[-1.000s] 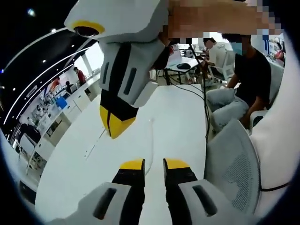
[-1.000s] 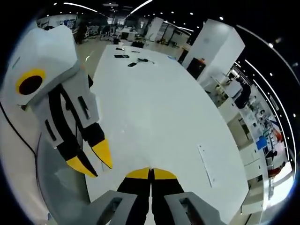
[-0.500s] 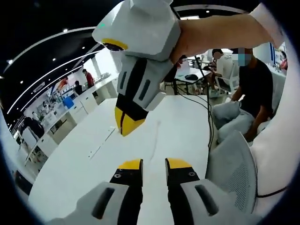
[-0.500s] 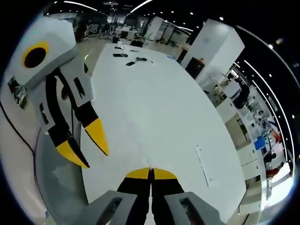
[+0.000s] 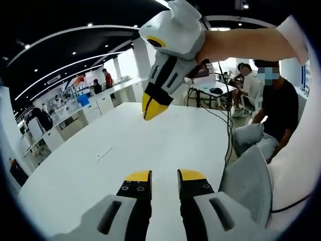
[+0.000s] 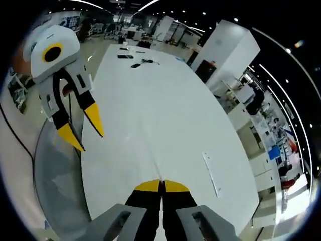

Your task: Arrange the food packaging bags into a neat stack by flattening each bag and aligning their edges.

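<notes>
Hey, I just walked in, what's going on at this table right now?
A person holds a two-jaw gripper in each hand above a long white table. The left gripper has its jaws open with nothing between them; the right gripper has its jaws shut, also on nothing. Neither touches the table. Some small dark items lie at its far end, too small to identify. A grey mesh chair stands beside it, and a person in a dark shirt sits nearby.
</notes>
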`<state>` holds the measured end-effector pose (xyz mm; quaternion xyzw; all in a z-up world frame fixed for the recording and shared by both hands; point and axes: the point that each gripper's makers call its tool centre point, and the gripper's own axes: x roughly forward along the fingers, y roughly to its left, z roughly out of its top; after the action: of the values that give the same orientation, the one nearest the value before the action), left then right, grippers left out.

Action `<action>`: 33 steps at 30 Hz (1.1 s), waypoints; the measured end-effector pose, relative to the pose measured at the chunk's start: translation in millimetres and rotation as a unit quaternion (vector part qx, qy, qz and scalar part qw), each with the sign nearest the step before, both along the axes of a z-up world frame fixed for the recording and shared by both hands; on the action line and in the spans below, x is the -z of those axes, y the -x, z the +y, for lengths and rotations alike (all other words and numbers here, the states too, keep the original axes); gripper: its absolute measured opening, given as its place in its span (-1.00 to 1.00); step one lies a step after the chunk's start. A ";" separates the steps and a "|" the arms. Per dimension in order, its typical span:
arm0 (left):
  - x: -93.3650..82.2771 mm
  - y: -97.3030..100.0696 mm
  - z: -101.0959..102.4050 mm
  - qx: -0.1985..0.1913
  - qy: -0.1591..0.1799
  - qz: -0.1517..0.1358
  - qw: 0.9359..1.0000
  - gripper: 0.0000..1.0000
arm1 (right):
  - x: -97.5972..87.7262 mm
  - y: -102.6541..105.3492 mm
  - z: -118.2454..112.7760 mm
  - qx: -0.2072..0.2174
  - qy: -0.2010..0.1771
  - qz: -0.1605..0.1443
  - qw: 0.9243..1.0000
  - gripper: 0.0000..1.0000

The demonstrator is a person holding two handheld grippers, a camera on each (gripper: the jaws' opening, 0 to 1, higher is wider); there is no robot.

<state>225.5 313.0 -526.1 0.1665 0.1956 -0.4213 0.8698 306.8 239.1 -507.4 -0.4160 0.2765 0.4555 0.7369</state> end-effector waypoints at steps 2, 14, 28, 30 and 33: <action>1.0 0.5 2.9 -0.005 0.003 0.002 1.000 -0.64 | 1.0 -4.7 -2.2 0.001 0.002 -0.002 1.000 -1.00; 11.9 2.9 13.4 -0.026 0.016 0.017 0.999 -0.62 | -0.7 -21.2 -20.6 0.008 0.018 -0.017 1.000 -1.00; 17.6 1.7 26.3 -0.059 0.047 0.038 0.996 -0.56 | 10.9 -50.4 -23.9 0.010 0.017 -0.027 0.999 -1.00; 18.0 2.3 26.7 -0.063 0.050 0.041 0.996 -0.55 | 11.4 -53.3 -22.2 0.007 0.020 -0.036 0.999 -1.00; 19.6 2.6 27.7 -0.067 0.054 0.043 0.995 -0.54 | 14.4 -57.5 -20.4 0.000 0.026 -0.044 0.999 -1.00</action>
<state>222.9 340.7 -545.8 0.0877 0.2208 -0.3790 0.8944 364.2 218.7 -521.8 -0.4549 0.2551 0.4296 0.7372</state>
